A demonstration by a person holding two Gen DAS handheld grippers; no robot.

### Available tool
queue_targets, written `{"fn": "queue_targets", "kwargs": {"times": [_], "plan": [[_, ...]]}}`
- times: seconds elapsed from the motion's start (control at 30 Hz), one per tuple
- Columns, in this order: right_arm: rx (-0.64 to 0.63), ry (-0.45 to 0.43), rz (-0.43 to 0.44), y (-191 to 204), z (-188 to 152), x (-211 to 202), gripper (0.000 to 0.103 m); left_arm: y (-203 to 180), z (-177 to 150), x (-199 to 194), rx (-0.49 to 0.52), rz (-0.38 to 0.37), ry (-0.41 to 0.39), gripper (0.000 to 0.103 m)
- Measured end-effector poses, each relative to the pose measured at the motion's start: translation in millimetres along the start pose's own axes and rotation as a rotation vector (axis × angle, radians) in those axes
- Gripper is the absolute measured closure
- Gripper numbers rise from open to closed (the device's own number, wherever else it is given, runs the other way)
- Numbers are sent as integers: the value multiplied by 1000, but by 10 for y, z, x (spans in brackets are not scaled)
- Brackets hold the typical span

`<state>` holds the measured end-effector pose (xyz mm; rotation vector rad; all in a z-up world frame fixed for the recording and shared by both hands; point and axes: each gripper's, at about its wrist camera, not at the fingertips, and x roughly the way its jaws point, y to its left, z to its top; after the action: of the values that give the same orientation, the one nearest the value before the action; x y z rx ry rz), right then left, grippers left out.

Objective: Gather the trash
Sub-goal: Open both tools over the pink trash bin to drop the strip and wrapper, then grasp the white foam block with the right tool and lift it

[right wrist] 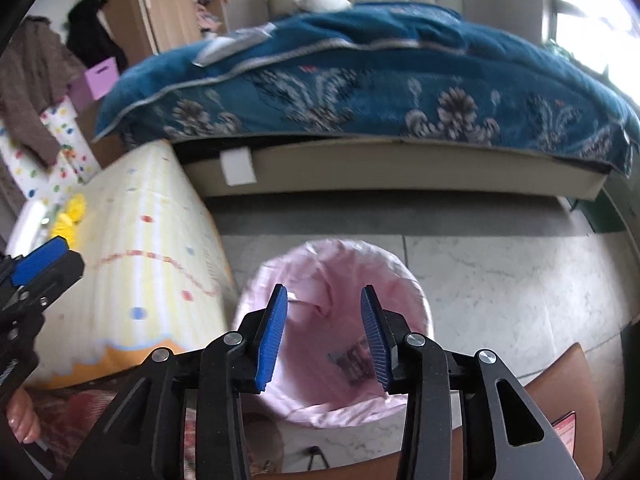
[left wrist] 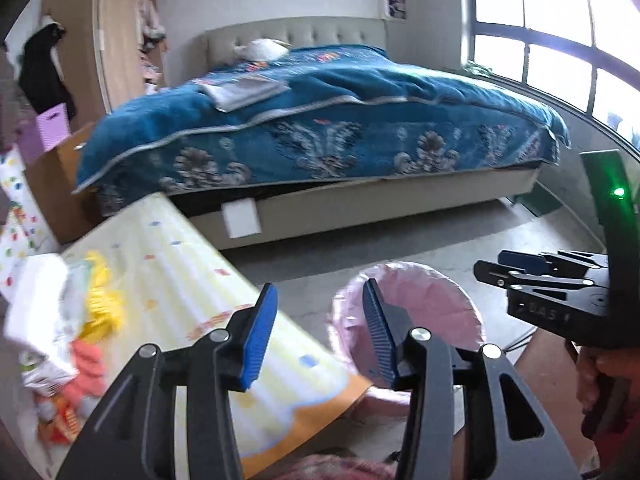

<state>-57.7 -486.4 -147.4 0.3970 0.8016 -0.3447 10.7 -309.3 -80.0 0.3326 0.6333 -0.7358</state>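
Observation:
A bin lined with a pink bag (right wrist: 416, 300) stands on the floor beside a low table with a yellow striped cloth (right wrist: 140, 260). My right gripper (right wrist: 324, 332) hangs open right above the bin's mouth with nothing between its blue pads. A dark wrapper (right wrist: 354, 360) lies at the bottom of the bag. In the left wrist view my left gripper (left wrist: 320, 332) is open and empty, over the gap between the table cloth (left wrist: 180, 276) and the bin (left wrist: 436, 292). Yellow scraps (left wrist: 100, 304), orange scraps (left wrist: 86, 364) and white paper (left wrist: 36, 296) lie blurred on the table's left end.
A bed with a blue floral blanket (left wrist: 320, 120) fills the room behind the bin. A wardrobe (left wrist: 116, 40) and a purple box (left wrist: 52, 128) stand at the back left, a window (left wrist: 560, 40) at the right. A brown chair-like surface (right wrist: 560, 384) sits next to the bin.

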Motion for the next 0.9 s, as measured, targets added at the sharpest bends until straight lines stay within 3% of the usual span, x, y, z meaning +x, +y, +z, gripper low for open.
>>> {"fn": "queue_targets", "kwargs": {"times": [0.37, 0.9], "plan": [[-193, -84, 151, 1132, 116, -546, 61, 834, -254, -753, -153, 197, -28, 57], [-385, -97, 271, 2357, 26, -743, 54, 1776, -732, -1363, -305, 388, -35, 48]]}}
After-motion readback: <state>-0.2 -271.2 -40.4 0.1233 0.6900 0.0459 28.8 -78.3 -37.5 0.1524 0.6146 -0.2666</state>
